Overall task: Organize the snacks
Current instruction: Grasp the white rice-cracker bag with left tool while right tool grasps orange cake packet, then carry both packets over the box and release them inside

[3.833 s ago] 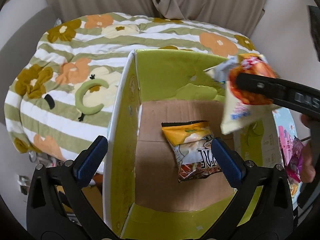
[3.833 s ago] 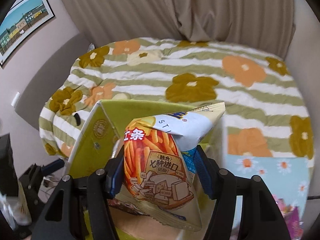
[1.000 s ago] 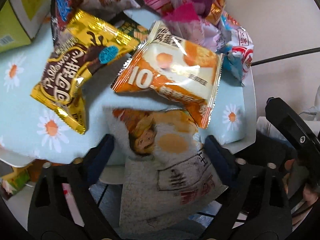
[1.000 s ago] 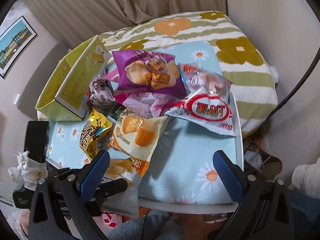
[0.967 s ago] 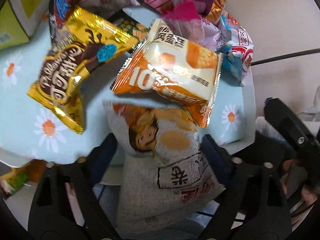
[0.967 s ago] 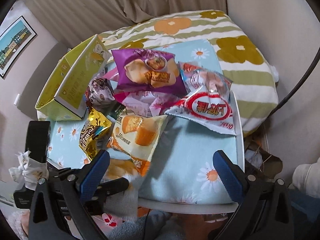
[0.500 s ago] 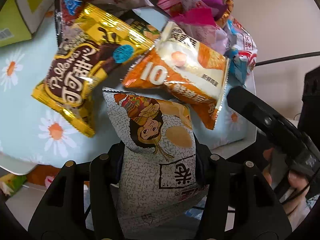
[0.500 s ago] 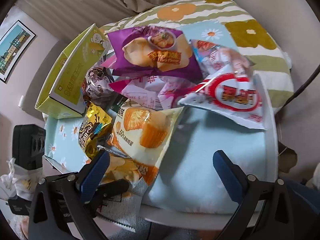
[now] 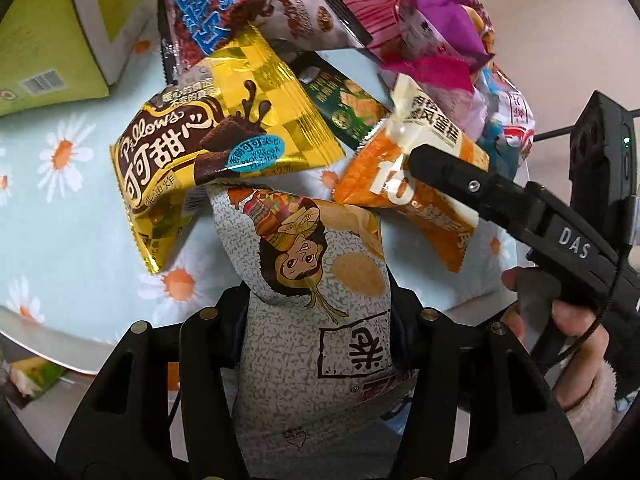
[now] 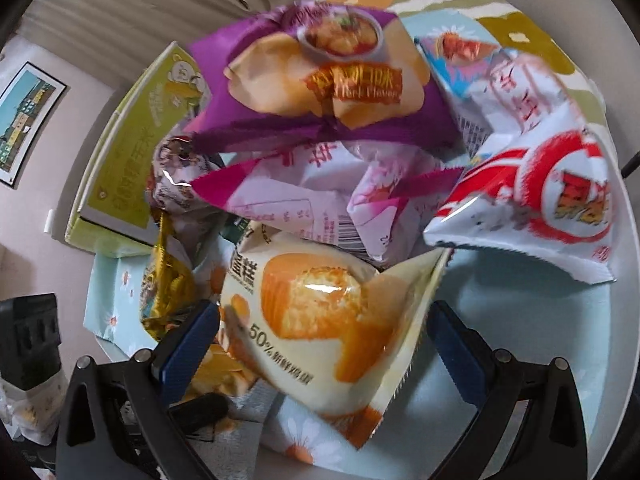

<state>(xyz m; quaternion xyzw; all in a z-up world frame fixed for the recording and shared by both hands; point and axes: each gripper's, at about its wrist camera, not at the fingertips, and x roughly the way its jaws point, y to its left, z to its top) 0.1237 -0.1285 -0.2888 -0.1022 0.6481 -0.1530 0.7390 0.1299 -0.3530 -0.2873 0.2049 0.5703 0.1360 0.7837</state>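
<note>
Grey chip bag [image 9: 320, 304] is now clamped in left tongs [image 9: 318, 312], lifted vs 1 s ago. Right tongs [image 10: 324, 332], spread wide, are brought round orange cake pack [image 10: 320, 320]; box next, prob.

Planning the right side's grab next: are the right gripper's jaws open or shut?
Open. The right gripper has its blue pads spread wide on either side of the orange cake packet, not pressing it.

Roughly nine snack packets [image 9: 224, 148], one green box [image 9: 48, 28], two grippers [image 9: 316, 320].
</note>
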